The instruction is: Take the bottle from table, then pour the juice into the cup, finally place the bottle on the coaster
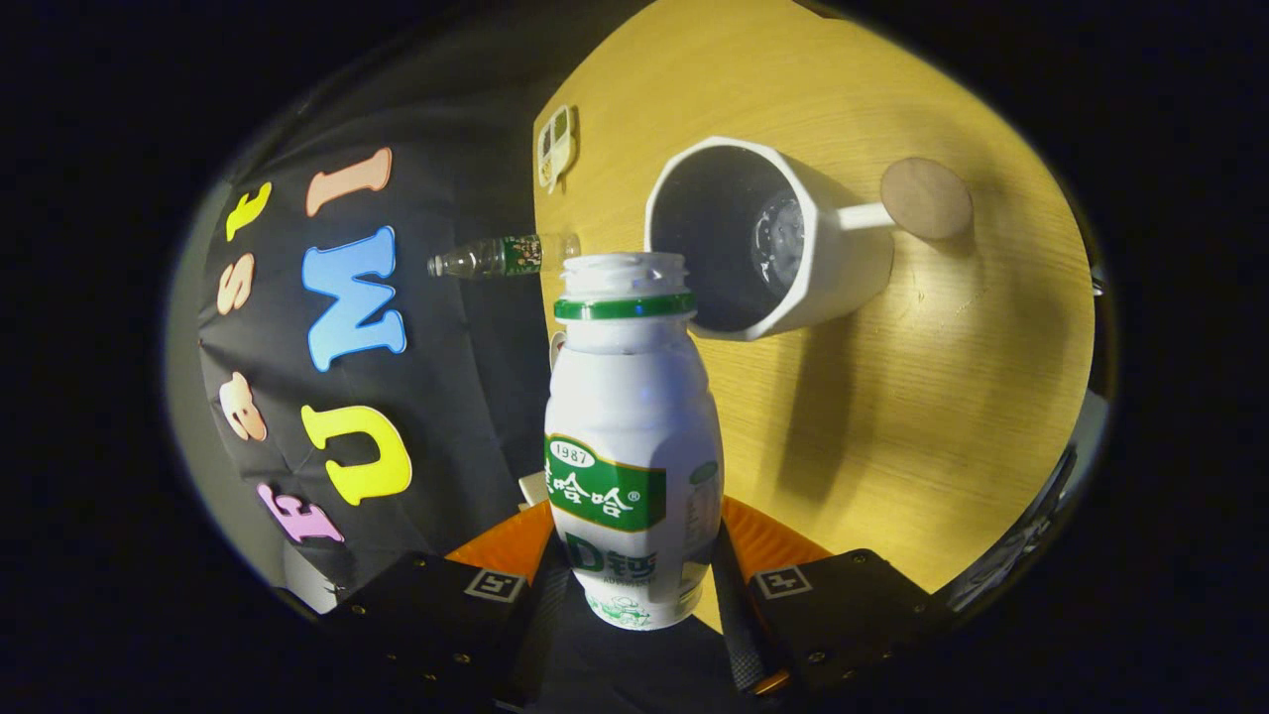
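My gripper (634,565) is shut on a white bottle (631,416) with a green label and a green neck ring, its cap off. The whole view is rolled on its side, so the bottle is tipped, and its open mouth (625,270) sits close beside the rim of a white cup (768,238). The cup has a dark inside with a shiny wet patch at its bottom, and a handle points away from the bottle. A round wooden coaster (926,198) lies on the table just past the cup's handle. No stream of juice is visible.
The wooden table (942,397) carries the cup and coaster. A clear plastic bottle (501,256) stands at the table's far edge by the black cloth wall. A small white tray-like item (555,147) lies further along that edge.
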`<act>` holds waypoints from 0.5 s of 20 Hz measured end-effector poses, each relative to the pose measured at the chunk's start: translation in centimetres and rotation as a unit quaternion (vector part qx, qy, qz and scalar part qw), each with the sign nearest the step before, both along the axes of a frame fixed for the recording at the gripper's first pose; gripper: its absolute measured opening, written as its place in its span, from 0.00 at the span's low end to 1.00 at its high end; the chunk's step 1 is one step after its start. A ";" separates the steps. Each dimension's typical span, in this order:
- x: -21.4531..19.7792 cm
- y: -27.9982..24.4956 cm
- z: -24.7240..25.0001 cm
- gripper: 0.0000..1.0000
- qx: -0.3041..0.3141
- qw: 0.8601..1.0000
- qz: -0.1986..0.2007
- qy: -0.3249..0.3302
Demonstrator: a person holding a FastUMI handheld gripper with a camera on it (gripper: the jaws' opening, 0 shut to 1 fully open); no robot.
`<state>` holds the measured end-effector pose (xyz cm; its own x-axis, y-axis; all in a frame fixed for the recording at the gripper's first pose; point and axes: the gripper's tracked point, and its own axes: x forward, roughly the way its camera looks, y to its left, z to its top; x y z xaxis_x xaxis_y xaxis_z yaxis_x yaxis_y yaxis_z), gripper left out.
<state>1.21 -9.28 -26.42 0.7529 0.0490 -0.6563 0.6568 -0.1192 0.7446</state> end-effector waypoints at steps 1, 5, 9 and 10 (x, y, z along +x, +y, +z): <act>-0.1 0.0 -0.2 0.69 -0.018 1.000 0.002 0.001; -0.1 0.1 -0.7 0.69 -0.098 0.995 0.034 0.004; 0.7 -0.1 -0.3 0.69 -0.206 0.975 0.077 -0.006; 1.0 -0.1 -0.1 0.69 -0.231 0.969 0.091 -0.010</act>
<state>2.22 -9.42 -26.56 0.7725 -0.1138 -0.6248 0.6202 0.3466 0.7037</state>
